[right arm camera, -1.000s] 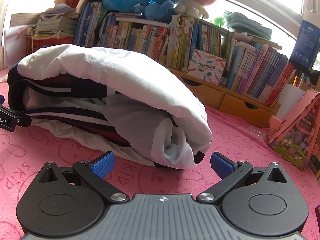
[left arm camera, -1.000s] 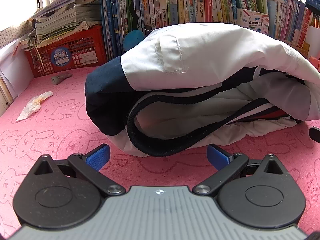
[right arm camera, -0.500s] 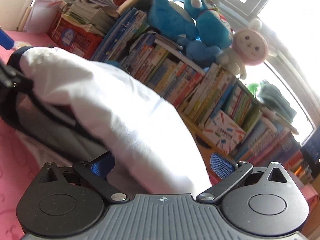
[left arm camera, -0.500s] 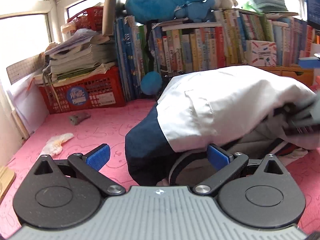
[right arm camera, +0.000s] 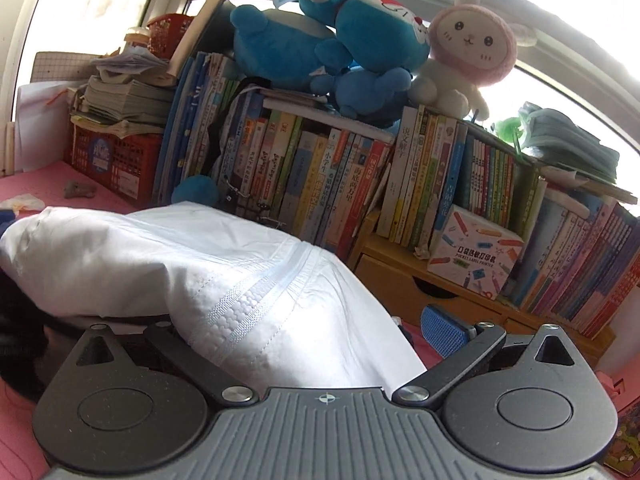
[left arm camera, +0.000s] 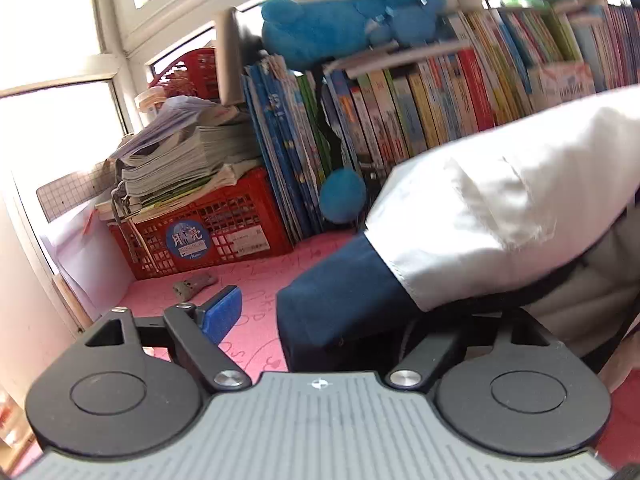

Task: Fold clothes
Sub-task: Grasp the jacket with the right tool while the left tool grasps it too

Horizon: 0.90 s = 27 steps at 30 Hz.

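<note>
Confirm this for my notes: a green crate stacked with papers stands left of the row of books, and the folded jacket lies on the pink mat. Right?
Not quite. The crate is red, not green, as the left wrist view shows. It does stand left of the books with papers stacked on it, and the jacket lies on the pink mat.

Left gripper [left arm camera: 332, 320] right finger buried under the jacket [left arm camera: 500, 208], right gripper [right arm camera: 320, 332] left finger likewise covered, jacket cut by the frame's right edge, book spines [left arm camera: 440, 92] blurred
</note>
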Motion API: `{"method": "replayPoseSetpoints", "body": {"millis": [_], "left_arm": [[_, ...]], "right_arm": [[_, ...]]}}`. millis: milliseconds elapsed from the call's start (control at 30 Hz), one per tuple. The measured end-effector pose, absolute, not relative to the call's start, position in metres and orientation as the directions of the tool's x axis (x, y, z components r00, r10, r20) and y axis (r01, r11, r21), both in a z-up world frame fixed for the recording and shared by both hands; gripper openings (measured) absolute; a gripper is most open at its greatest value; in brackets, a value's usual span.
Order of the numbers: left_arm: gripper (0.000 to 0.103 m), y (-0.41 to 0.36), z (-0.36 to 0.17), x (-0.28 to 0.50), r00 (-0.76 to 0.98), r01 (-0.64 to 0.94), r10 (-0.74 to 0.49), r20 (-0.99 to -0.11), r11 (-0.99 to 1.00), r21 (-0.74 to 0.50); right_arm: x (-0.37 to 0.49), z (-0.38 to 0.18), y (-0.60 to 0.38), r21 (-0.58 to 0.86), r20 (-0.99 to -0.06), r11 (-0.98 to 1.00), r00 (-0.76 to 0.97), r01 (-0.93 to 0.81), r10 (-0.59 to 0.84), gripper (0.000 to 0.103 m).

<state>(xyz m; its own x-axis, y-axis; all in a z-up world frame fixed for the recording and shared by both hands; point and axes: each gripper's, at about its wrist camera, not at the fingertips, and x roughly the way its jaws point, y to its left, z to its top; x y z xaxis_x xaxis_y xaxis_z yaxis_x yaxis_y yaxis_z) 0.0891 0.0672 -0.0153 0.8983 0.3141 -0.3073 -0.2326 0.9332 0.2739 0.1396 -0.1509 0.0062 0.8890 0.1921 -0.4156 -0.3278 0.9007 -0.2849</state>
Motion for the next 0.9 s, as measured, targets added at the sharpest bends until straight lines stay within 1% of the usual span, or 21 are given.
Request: {"method": "replayPoseSetpoints", "body": {"millis": [33,100,200,267,333,367,400,433,467,533,600,633,733,800,833,867,900], "left_arm": [[0.071,0.073,-0.005,0.081,0.908,-0.247,0.309,-0.282,0.940,0.234],[0.070,0.086,0.017,0.065,0.927,-0.266,0.296,-0.232,0.952,0.153],[0.070,0.092,0.048,0.039,0.958,-0.219,0.230,-0.172,0.972,0.085],[0.070,0.090,0.062,0.021,0.972,-0.189,0.199,-0.128,0.979,0.080],[0.071,0.093,0.067,0.011,0.976,-0.184,0.191,-0.108,0.980,0.074],[0.074,0.094,0.069,0.007,0.977,-0.181,0.188,-0.098,0.981,0.072],[0.082,0.095,0.072,0.002,0.979,-0.179,0.184,-0.088,0.982,0.069],[0.085,0.097,0.073,-0.001,0.979,-0.180,0.185,-0.086,0.981,0.067],[0.087,0.100,0.068,0.002,0.974,-0.190,0.196,-0.109,0.979,0.068],[0.087,0.102,0.055,0.008,0.962,-0.201,0.211,-0.174,0.977,0.075],[0.086,0.100,0.041,0.015,0.950,-0.204,0.217,-0.226,0.976,0.078],[0.086,0.097,0.033,0.018,0.945,-0.203,0.216,-0.245,0.976,0.079],[0.087,0.083,0.009,0.036,0.930,-0.172,0.200,-0.307,0.978,0.117],[0.097,0.069,-0.009,0.057,0.916,-0.155,0.210,-0.342,0.971,0.183],[0.097,0.062,-0.018,0.066,0.911,-0.146,0.216,-0.351,0.966,0.215],[0.095,0.056,-0.025,0.075,0.907,-0.137,0.220,-0.359,0.961,0.242],[0.083,0.053,-0.028,0.080,0.903,-0.127,0.218,-0.370,0.959,0.254]], "right_arm": [[0.134,0.002,-0.157,-0.283,-0.419,0.901,0.887,-0.330,0.193,0.103],[0.124,-0.013,-0.169,-0.321,-0.419,0.912,0.902,-0.255,0.105,0.103],[0.115,-0.029,-0.196,-0.310,-0.427,0.932,0.904,-0.186,0.038,0.101],[0.109,-0.020,-0.220,-0.210,-0.419,0.964,0.906,-0.165,0.063,0.101],[0.102,-0.003,-0.238,-0.098,-0.388,0.982,0.915,-0.159,0.109,0.099],[0.099,0.008,-0.245,-0.055,-0.354,0.987,0.927,-0.152,0.123,0.099],[0.096,0.018,-0.251,-0.013,-0.318,0.989,0.939,-0.145,0.133,0.099],[0.094,0.027,-0.256,0.028,-0.281,0.990,0.949,-0.140,0.142,0.099],[0.094,0.035,-0.261,0.069,-0.254,0.988,0.956,-0.135,0.148,0.099],[0.107,0.033,-0.258,0.085,-0.293,0.990,0.947,-0.113,0.133,0.103],[0.120,0.029,-0.255,0.094,-0.338,0.992,0.934,-0.090,0.116,0.102],[0.112,0.023,-0.244,0.034,-0.335,0.994,0.936,-0.106,0.111,0.099],[0.081,0.001,-0.206,-0.175,-0.315,0.971,0.944,-0.160,0.099,0.099],[0.056,-0.011,-0.182,-0.287,-0.298,0.939,0.949,-0.191,0.102,0.099],[0.042,-0.014,-0.173,-0.315,-0.286,0.927,0.952,-0.201,0.109,0.099],[0.027,-0.018,-0.164,-0.341,-0.275,0.916,0.954,-0.210,0.117,0.099],[0.013,-0.020,-0.155,-0.362,-0.270,0.904,0.954,-0.229,0.134,0.098]]}}
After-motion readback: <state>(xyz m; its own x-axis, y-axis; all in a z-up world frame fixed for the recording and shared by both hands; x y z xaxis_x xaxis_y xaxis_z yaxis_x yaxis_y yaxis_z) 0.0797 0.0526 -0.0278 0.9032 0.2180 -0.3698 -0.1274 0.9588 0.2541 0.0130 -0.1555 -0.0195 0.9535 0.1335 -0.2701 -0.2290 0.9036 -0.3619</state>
